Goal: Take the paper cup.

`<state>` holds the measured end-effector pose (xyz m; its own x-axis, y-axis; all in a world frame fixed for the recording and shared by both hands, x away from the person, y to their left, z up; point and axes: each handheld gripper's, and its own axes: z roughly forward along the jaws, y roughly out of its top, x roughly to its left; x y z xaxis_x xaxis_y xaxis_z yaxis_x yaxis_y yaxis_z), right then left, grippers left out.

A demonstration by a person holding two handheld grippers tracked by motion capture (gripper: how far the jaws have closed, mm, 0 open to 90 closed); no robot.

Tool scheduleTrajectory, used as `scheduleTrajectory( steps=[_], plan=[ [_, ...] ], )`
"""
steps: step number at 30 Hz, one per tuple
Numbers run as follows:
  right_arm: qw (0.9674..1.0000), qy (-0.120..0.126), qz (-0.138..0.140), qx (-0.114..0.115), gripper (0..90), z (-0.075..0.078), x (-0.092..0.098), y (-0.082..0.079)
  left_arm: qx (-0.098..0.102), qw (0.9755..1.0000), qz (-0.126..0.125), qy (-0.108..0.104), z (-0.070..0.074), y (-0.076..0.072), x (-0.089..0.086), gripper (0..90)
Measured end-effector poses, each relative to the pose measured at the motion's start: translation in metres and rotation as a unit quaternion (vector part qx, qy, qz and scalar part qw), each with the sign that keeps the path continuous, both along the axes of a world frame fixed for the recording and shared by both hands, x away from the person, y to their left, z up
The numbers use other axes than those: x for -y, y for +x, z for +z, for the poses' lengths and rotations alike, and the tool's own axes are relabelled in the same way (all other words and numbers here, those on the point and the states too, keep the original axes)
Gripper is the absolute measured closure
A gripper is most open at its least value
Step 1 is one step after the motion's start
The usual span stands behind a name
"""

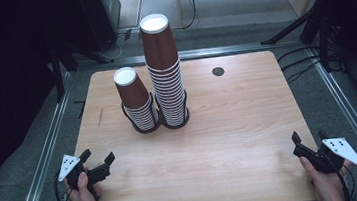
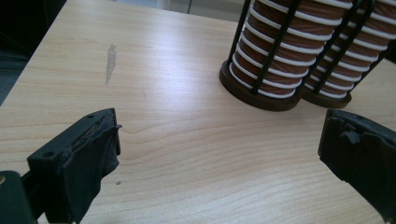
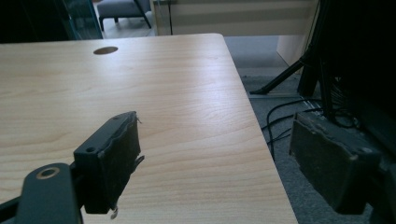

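Cup stacks (image 1: 158, 90) stand mid-table (image 1: 231, 140), both grippers spread, well apart.

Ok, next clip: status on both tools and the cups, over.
Left tool open, near table edge, empty. Right tool open, empty, at right corner. Two cup stacks upright in black holders, touching side by side, untouched. Table between bare, nothing blocking.

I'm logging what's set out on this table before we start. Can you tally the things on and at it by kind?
Stacks of brown paper cups: 2, the short stack and the tall stack
Black wire holders: 2, the left holder and the right holder
Hand-held tools: 2, the left tool and the right tool, both open
Total: 6
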<state>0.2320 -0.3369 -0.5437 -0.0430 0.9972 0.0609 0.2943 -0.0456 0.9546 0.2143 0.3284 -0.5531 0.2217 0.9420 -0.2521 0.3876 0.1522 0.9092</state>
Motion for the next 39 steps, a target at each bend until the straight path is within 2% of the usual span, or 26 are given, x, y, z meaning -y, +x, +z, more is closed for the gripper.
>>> scheduleTrajectory(
  steps=[2, 3, 6, 8, 12, 13, 14, 19, 21, 23, 25, 29, 35, 39],
  plan=[
    [1.0, 0.001, 0.001, -0.004, 14.5, 0.0, -0.001, 0.001, -0.002, 1.0, 0.001, -0.009, 0.0, 0.002, -0.002, 0.0],
    [0.9999, 0.01, 0.009, -0.006, 14.2, 0.002, -0.001, 0.003, -0.004, 1.0, 0.001, -0.008, 0.0, 0.002, -0.002, 0.0],
    [0.9998, 0.011, 0.016, -0.008, 14.1, 0.008, -0.005, 0.008, -0.005, 1.0, -0.004, -0.001, 0.0, 0.002, 0.0, 0.0],
    [0.9996, 0.018, 0.02, -0.003, 14.1, 0.016, -0.009, 0.011, -0.007, 1.0, -0.006, 0.001, 0.0, 0.003, 0.0, 0.0],
    [0.9994, 0.015, 0.031, 0.006, 14.1, 0.033, -0.022, 0.013, -0.007, 0.9999, -0.013, -0.009, 0.0, 0.004, -0.001, 0.0],
    [0.9994, 0.015, 0.031, 0.006, 14.1, 0.033, -0.022, 0.013, -0.006, 0.9998, -0.014, -0.011, 0.0, 0.004, -0.001, 0.0],
    [0.9991, 0.009, 0.04, 0.012, 14.1, 0.042, -0.031, 0.014, -0.007, 0.9998, -0.015, -0.013, -0.001, 0.004, -0.002, 0.0],
    [0.9987, 0.003, 0.048, 0.017, 14.2, 0.056, -0.048, 0.018, -0.007, 0.9997, -0.016, -0.015, -0.001, 0.003, -0.002, 0.0],
    [0.9985, 0.0, 0.052, 0.014, 14.3, 0.065, -0.059, 0.024, -0.008, 0.9998, -0.016, -0.01, -0.001, 0.004, -0.001, 0.0],
    [0.9985, -0.002, 0.053, 0.014, 14.3, 0.067, -0.062, 0.026, -0.01, 0.9998, -0.016, -0.005, -0.001, 0.004, 0.0, 0.0],
    [0.998, -0.004, 0.059, 0.02, 14.2, 0.077, -0.072, 0.03, -0.011, 0.9998, -0.017, -0.001, -0.001, 0.005, 0.001, 0.0],
    [0.9974, -0.004, 0.067, 0.026, 14.1, 0.085, -0.08, 0.034, -0.014, 0.9997, -0.02, 0.005, -0.001, 0.006, 0.002, 0.0],
    [0.9948, -0.008, 0.095, 0.037, 14.1, 0.1, -0.106, 0.043, -0.015, 0.9996, -0.021, 0.008, -0.001, 0.006, 0.003, 0.0],
    [0.9939, -0.009, 0.102, 0.042, 14.1, 0.107, -0.117, 0.046, -0.016, 0.9996, -0.022, 0.007, -0.001, 0.006, 0.003, 0.0]
  ],
)
